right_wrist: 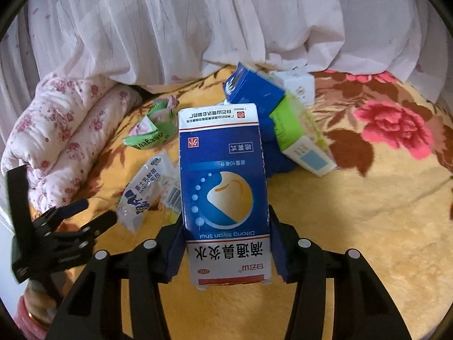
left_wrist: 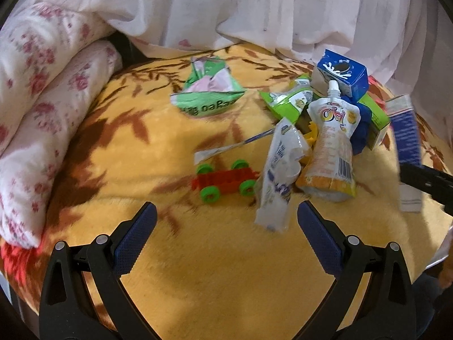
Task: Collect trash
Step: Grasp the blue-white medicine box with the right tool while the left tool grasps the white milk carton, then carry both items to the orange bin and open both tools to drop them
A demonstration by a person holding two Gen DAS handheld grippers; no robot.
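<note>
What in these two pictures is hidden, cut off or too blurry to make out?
- Right view: the blue-and-white box held in the right tongs hides the trash behind it.
- Left view: the same box is motion-blurred at the right edge; its print is unreadable.
- Left view: the yellow plastic piece is mostly covered by the orange drink pouch.
- Right view: the green box is smeared by blur.
- Neither view shows any trash container.
</note>
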